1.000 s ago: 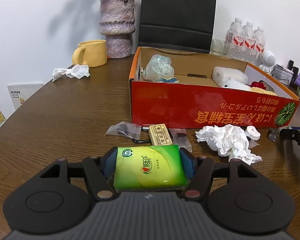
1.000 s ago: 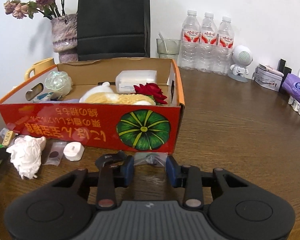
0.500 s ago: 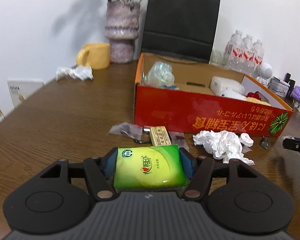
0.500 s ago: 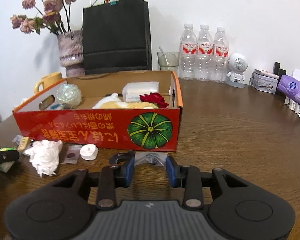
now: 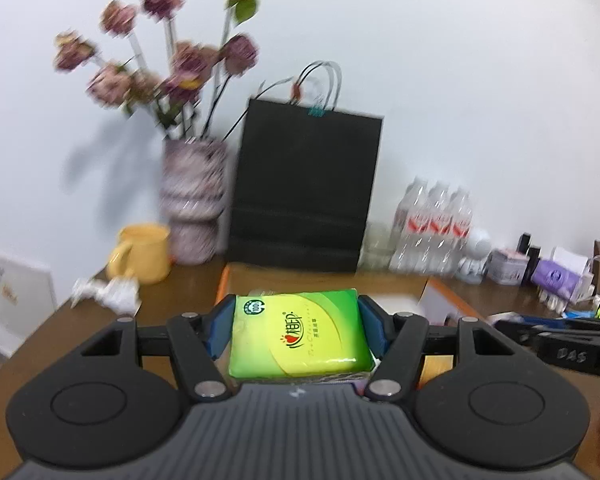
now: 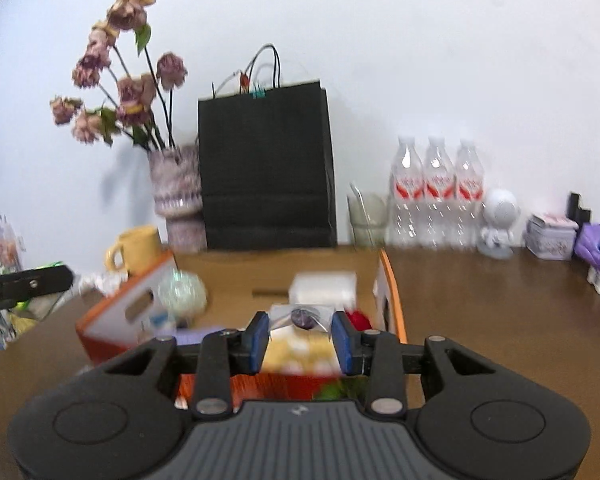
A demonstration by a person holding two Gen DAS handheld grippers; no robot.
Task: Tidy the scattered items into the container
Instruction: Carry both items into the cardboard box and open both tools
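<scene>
A: Where do we have the tissue pack (image 5: 298, 334)?

B: We clamp it flat between the fingers of the left gripper (image 5: 296, 330), raised above the near wall of the cardboard box (image 6: 236, 276).

A: And the right gripper (image 6: 300, 338)?

B: We pinch a small clear bag (image 6: 300, 317) between its narrowed fingers, above the box's near right corner. The black paper bag (image 6: 266, 168) stands behind the box.

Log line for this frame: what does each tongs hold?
left tongs: green tissue pack | right tongs: small clear bag | both above red box
</scene>
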